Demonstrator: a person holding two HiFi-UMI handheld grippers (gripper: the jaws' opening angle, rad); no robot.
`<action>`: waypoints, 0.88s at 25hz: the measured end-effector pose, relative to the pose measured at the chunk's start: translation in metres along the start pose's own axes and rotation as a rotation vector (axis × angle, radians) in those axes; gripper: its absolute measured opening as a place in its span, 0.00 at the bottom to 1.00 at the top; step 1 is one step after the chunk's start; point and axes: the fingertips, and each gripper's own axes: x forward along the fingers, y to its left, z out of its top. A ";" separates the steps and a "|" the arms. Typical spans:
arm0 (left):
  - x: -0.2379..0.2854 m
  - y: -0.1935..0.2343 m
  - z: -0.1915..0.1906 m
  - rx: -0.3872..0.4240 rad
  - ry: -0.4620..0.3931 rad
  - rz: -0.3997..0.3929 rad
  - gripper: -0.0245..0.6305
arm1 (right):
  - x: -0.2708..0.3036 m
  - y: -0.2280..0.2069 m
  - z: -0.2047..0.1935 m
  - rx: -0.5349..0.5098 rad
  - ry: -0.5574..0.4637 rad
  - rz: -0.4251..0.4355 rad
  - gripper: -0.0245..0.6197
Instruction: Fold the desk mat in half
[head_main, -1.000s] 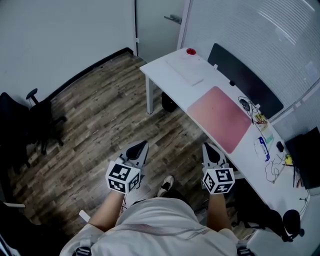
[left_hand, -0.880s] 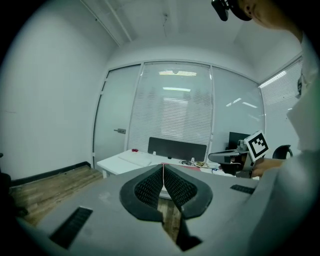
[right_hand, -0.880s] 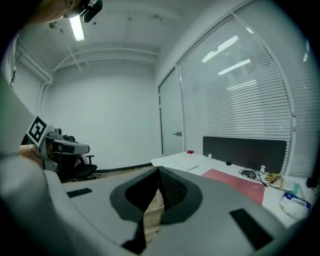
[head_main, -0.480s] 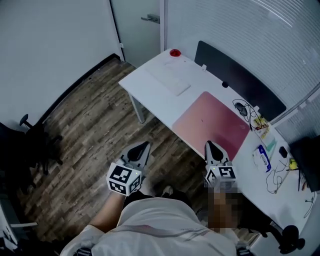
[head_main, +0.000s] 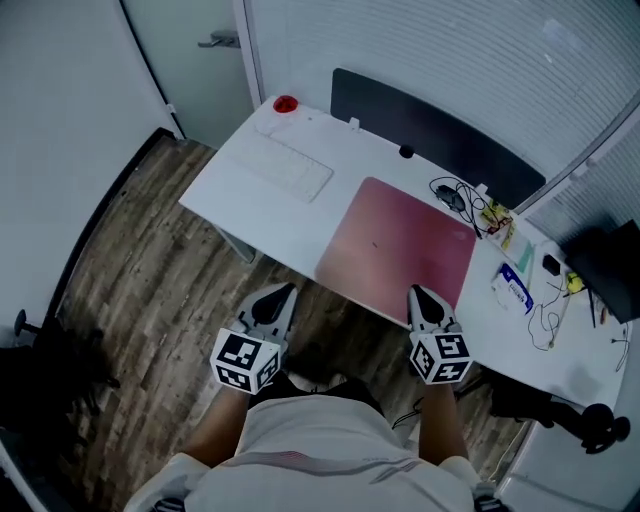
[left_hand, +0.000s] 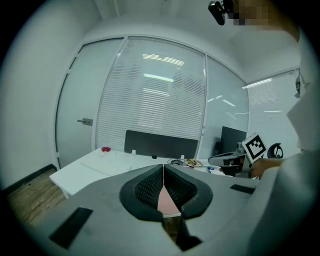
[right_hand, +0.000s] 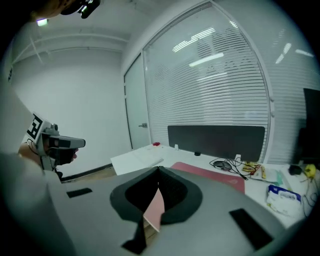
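The pink desk mat (head_main: 400, 245) lies flat and unfolded on the white desk (head_main: 250, 215), its near edge along the desk's front. My left gripper (head_main: 281, 293) hangs over the wooden floor, short of the desk's front edge and left of the mat, shut and empty. My right gripper (head_main: 419, 294) is level with the mat's near edge, close to its near right corner, also shut with nothing held. In the right gripper view the mat (right_hand: 212, 173) stretches ahead beyond the closed jaws (right_hand: 159, 171). A sliver of it shows below the closed left jaws (left_hand: 163, 167).
A white keyboard (head_main: 291, 166) and a red object (head_main: 285, 103) lie on the desk's left part. A dark panel (head_main: 430, 122) runs along the back edge. Cables (head_main: 455, 196) and small items (head_main: 516, 285) sit right of the mat. A black chair (head_main: 565, 418) stands at the lower right.
The view has swung toward the desk, so the desk and mat now lie squarely ahead and nearer. Both grippers keep their place before the body, still shut.
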 end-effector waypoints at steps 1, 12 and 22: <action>0.006 0.008 0.000 0.008 0.007 -0.029 0.06 | 0.005 0.001 0.000 0.010 0.007 -0.028 0.12; 0.035 0.097 -0.001 0.086 0.066 -0.202 0.06 | 0.085 0.076 -0.015 -0.001 0.120 -0.135 0.12; 0.033 0.123 -0.018 0.035 0.127 -0.170 0.06 | 0.183 0.114 -0.101 -0.095 0.431 -0.013 0.32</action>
